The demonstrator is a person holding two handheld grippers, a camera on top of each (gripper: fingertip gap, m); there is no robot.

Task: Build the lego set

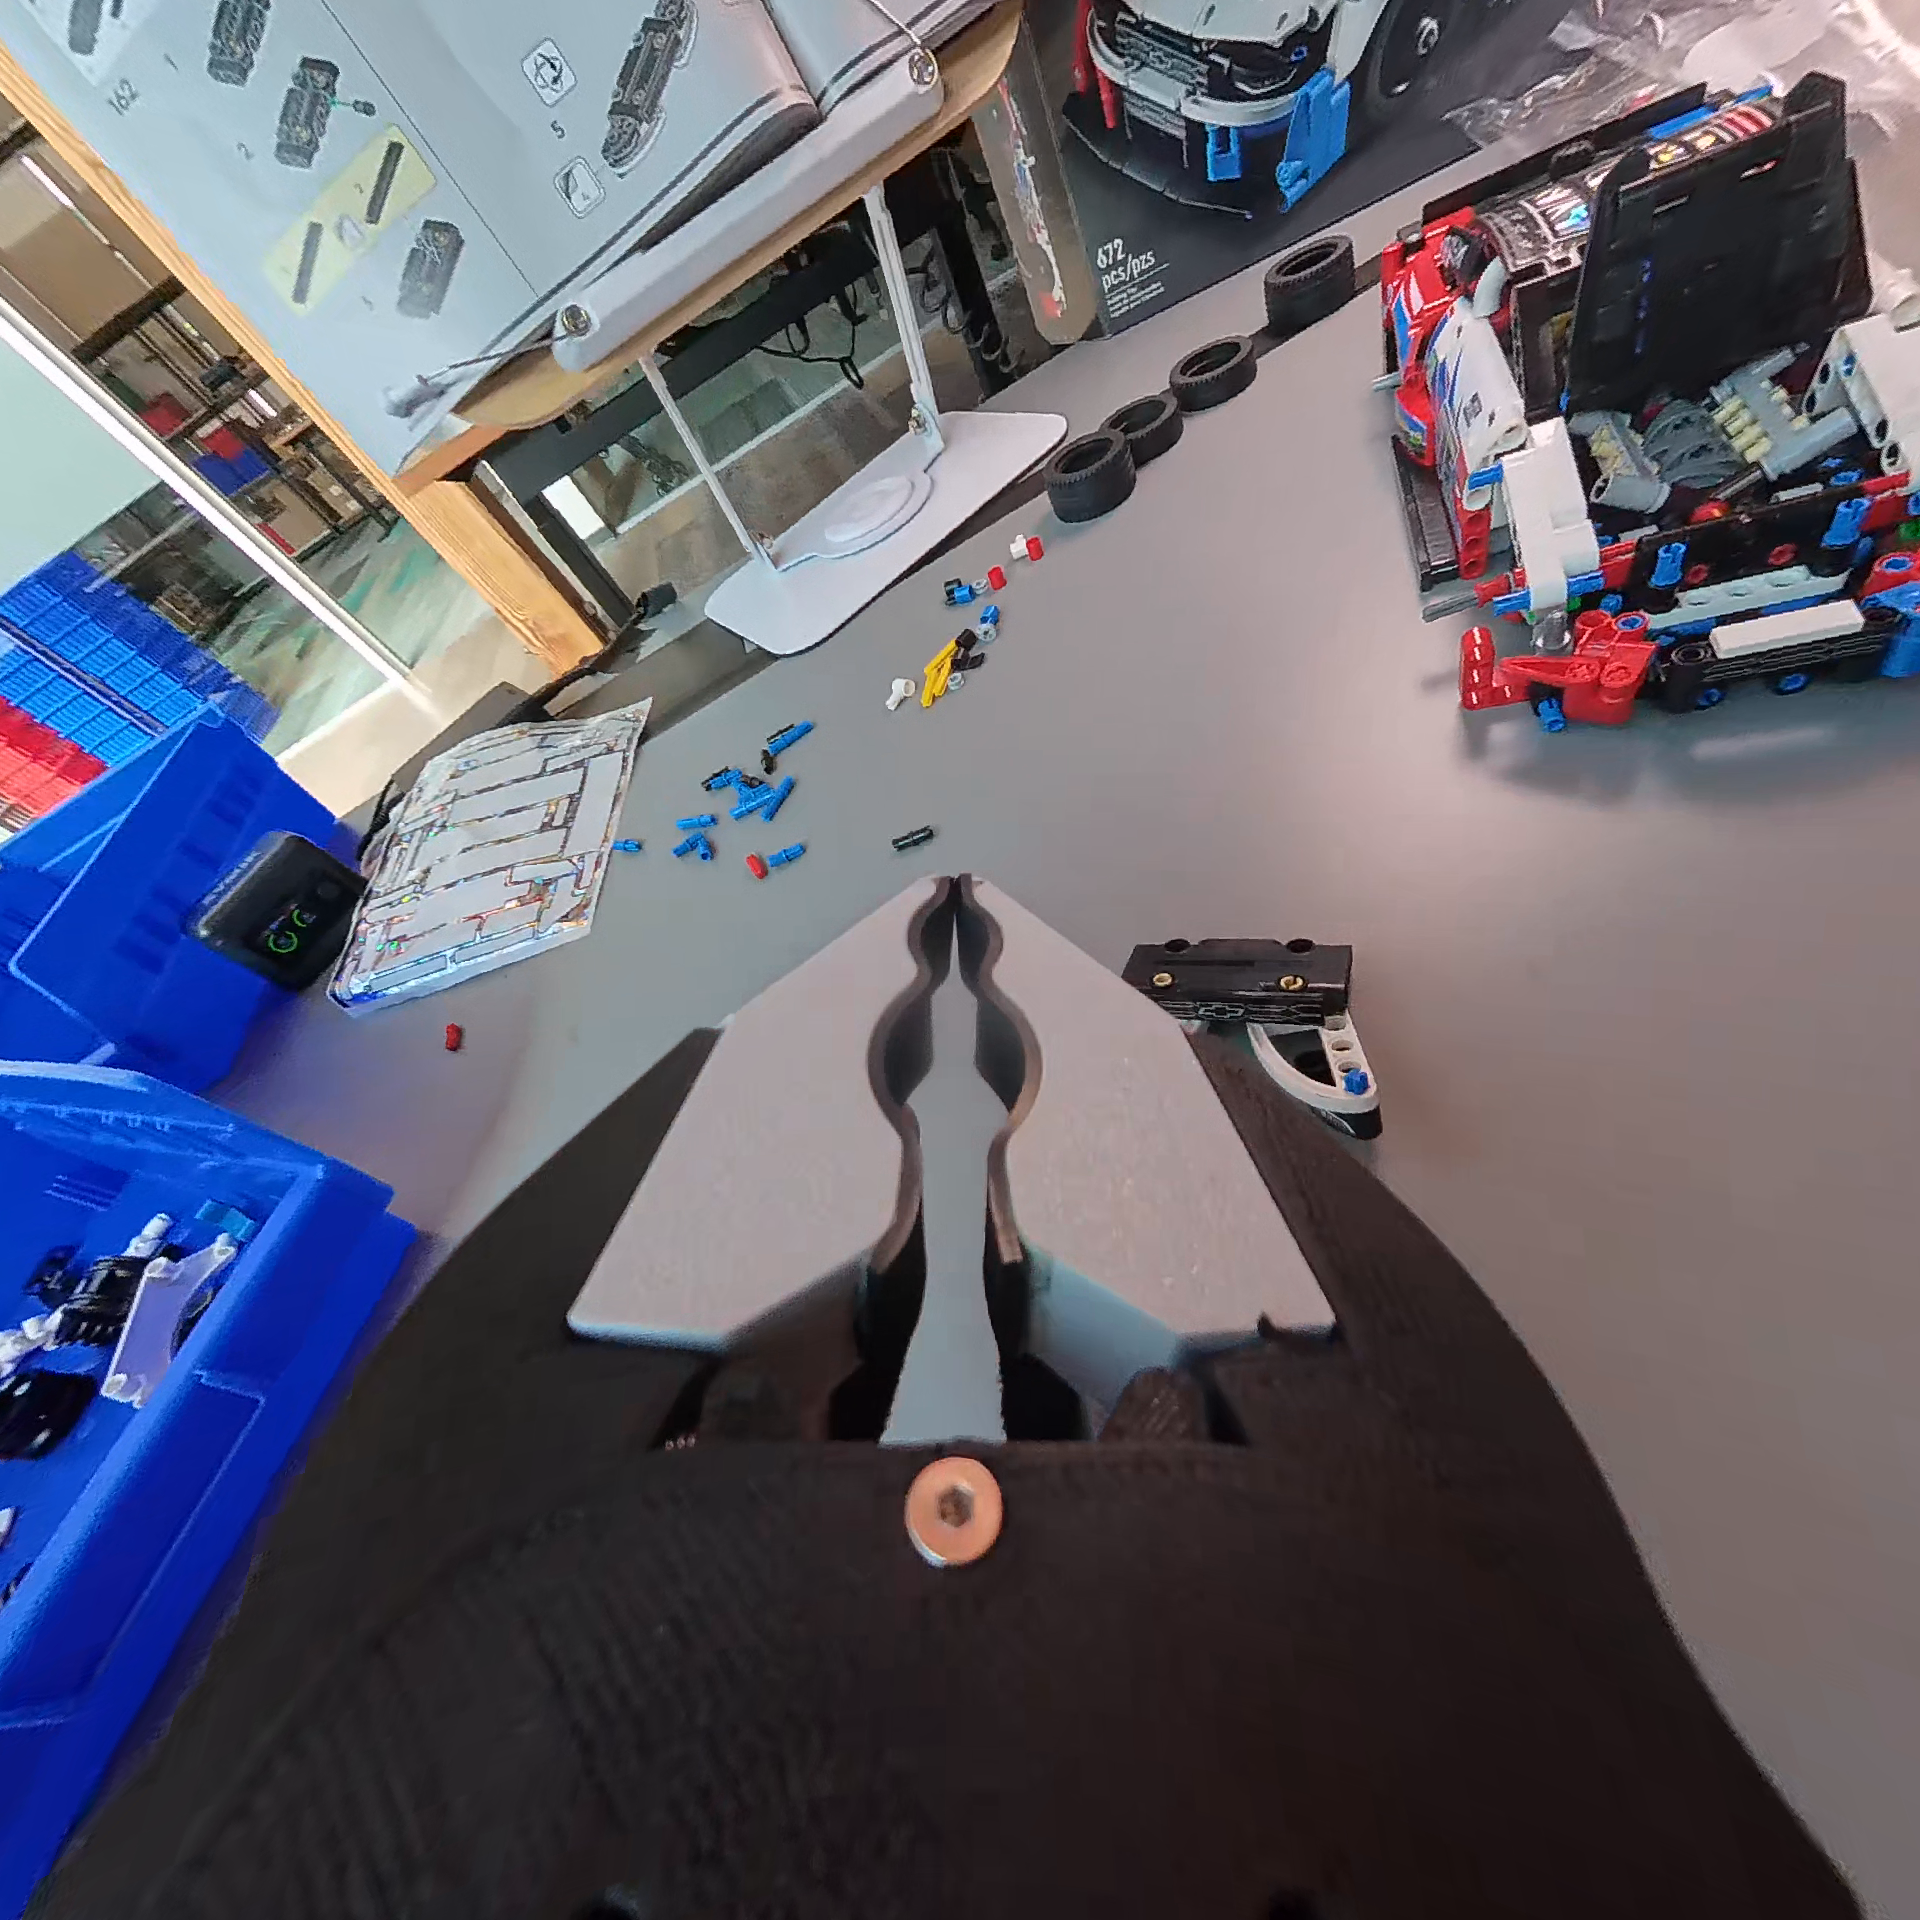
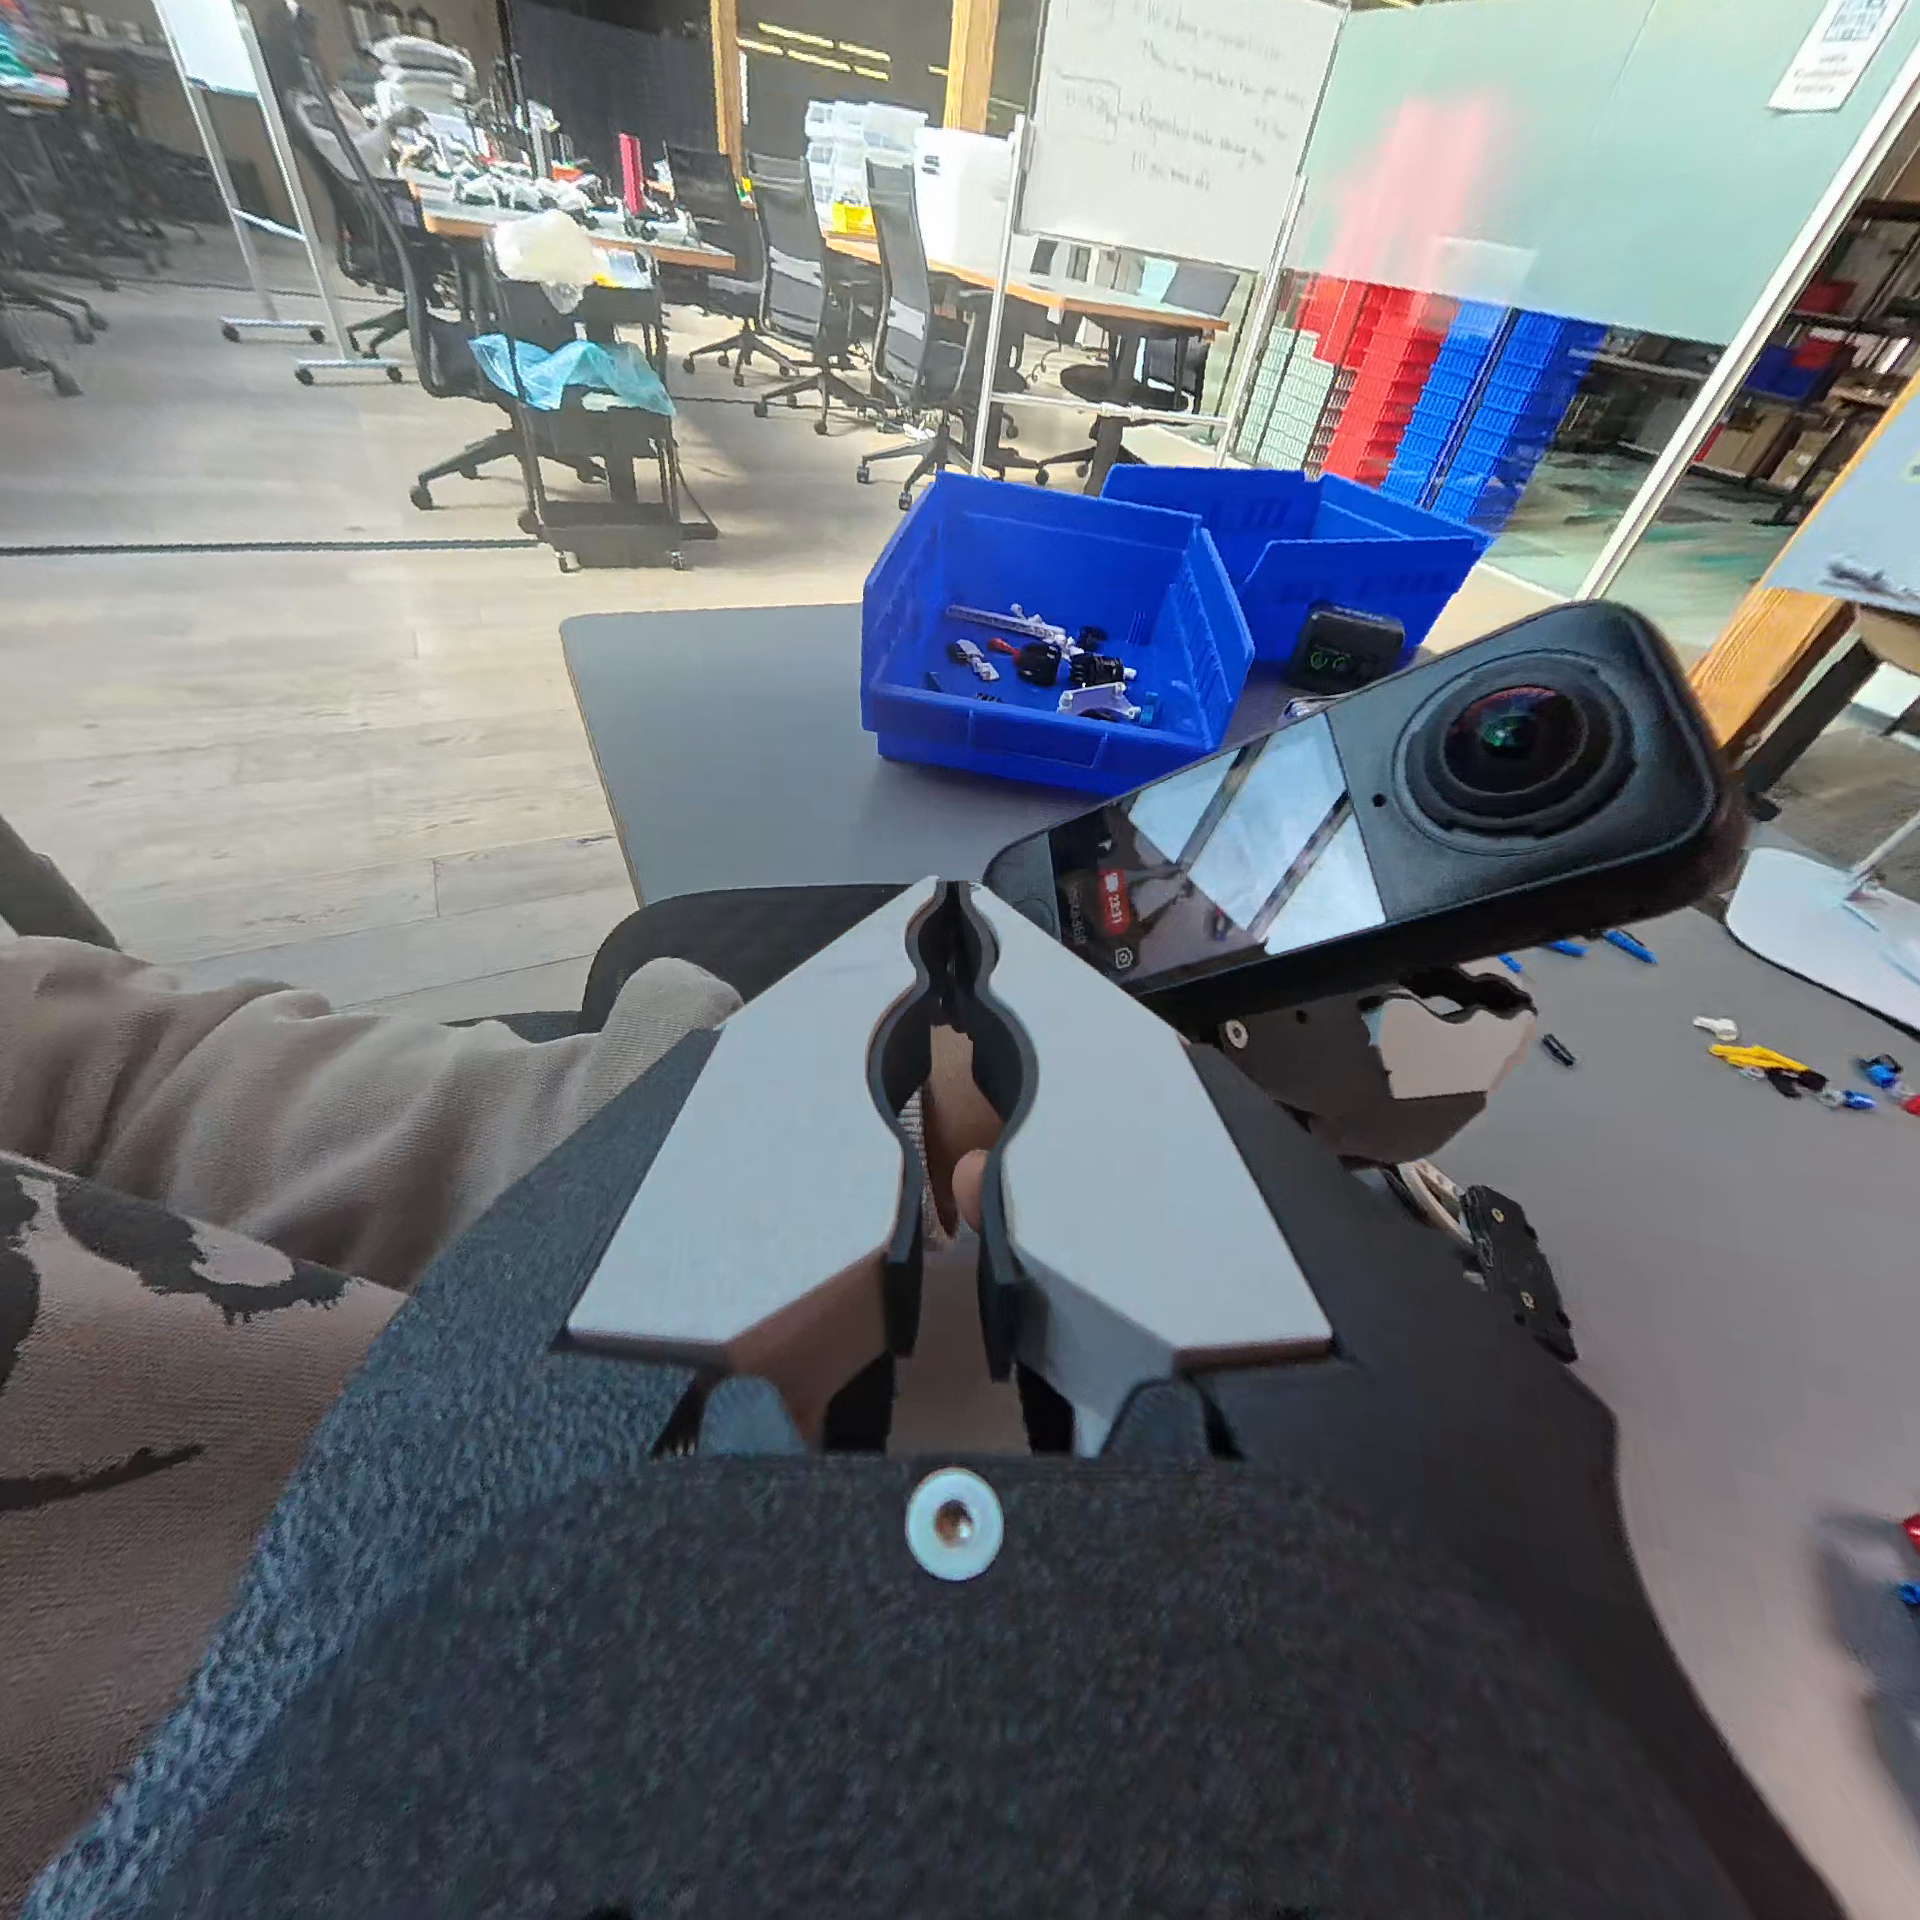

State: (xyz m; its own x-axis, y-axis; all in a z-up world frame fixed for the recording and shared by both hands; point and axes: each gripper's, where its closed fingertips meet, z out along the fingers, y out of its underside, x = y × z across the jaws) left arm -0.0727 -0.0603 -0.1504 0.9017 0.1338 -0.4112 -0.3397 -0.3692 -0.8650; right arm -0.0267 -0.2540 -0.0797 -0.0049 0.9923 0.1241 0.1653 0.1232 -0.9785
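Note:
My left gripper is shut and empty, held low over the grey table. A small black sub-assembly with a white curved panel lies just right of its fingers. The partly built red, white and black car stands at the far right. Loose blue, red, black and yellow pins lie ahead. My right gripper is shut and empty, pointing across the table's near edge toward the left hand. The left gripper's camera fills the space just right of it. The black sub-assembly also shows in the right wrist view.
Several black tyres line up behind the pins. A sticker sheet and blue bins of parts lie on the left. The instruction booklet on a white stand and the set's box are at the back. A person's sleeve lies left. Across from one pair of fingers to the other is roughly 20 cm.

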